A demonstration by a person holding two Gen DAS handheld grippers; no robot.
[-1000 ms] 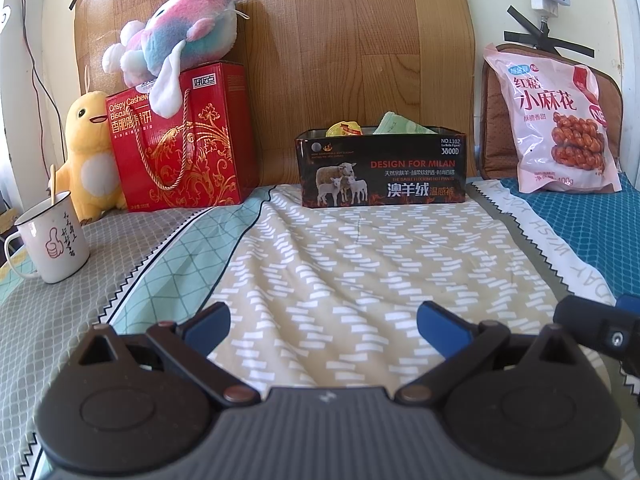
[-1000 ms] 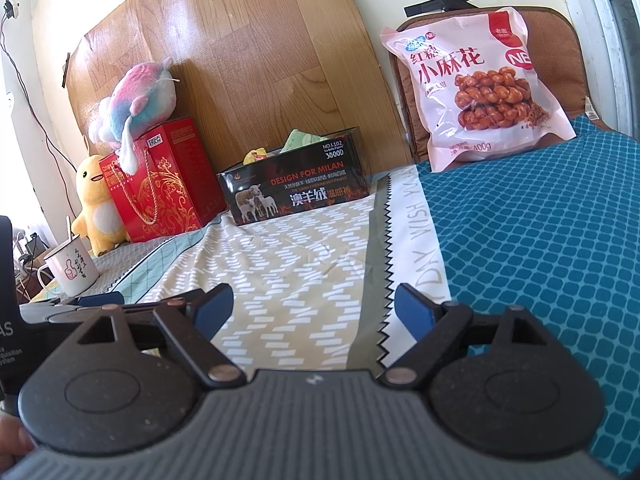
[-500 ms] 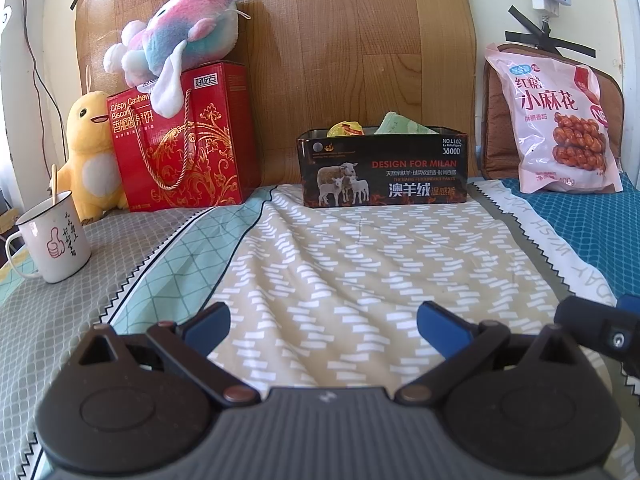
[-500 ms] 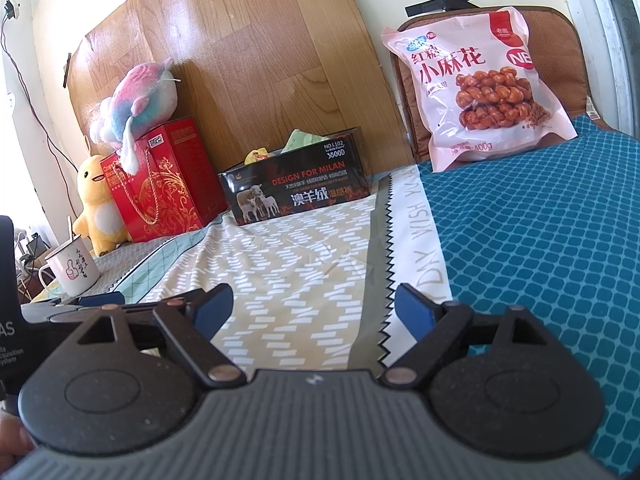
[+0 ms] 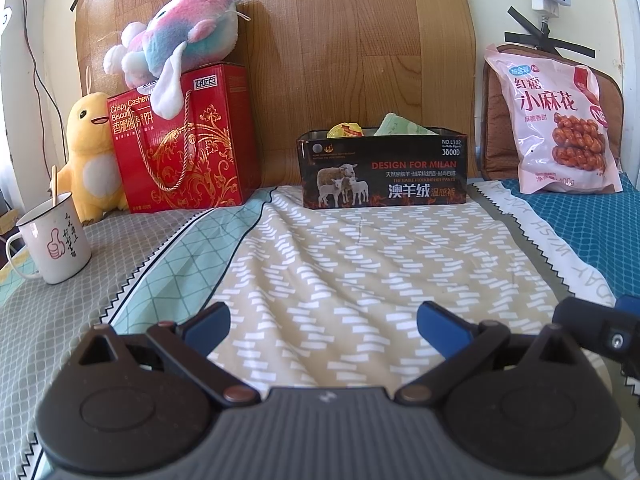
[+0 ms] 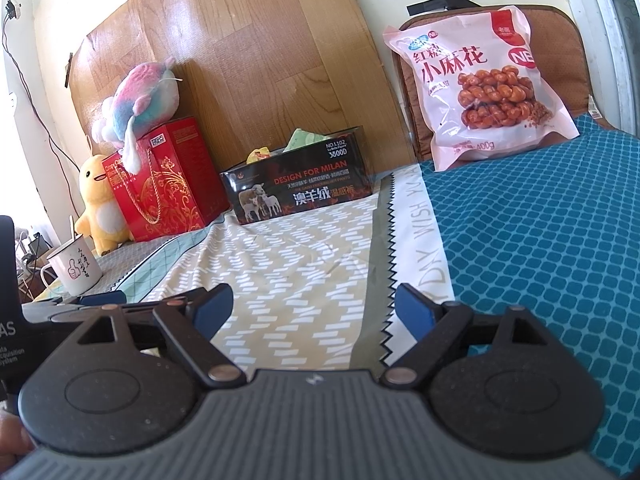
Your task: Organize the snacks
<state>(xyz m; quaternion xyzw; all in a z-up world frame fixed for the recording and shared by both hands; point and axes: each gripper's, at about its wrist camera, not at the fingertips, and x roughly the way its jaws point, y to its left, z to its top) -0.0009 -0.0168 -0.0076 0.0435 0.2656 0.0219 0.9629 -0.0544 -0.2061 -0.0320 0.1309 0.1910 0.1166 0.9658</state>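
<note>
The left gripper (image 5: 323, 319) hangs low over the patterned bedsheet (image 5: 360, 264), its blue-tipped fingers spread wide with nothing between them. The right gripper (image 6: 313, 303) sits just beside it, also spread wide and empty; part of it shows at 3 o'clock in the left wrist view.

At 12 o'clock from the left gripper, against the wooden headboard (image 5: 340, 40), stands a black box (image 5: 384, 174) printed with sheep. Two snack packets poke above its rim: a yellow packet (image 5: 345, 130) and a pale green packet (image 5: 394, 125).

At 2 o'clock a large pink snack bag (image 5: 560, 116) leans upright against a brown cushion (image 5: 498, 136), its foot on the teal part of the sheet, well apart from the box. In the right wrist view the same bag (image 6: 480, 88) stands at 1 o'clock.

At 10 o'clock a red biscuit gift box (image 5: 188, 148) stands upright, a pink and blue plush (image 5: 180, 36) lying on top of it and a yellow duck plush (image 5: 86, 152) just beside it. Nearer, at 9 o'clock, a white mug (image 5: 56, 240) holds a stick
</note>
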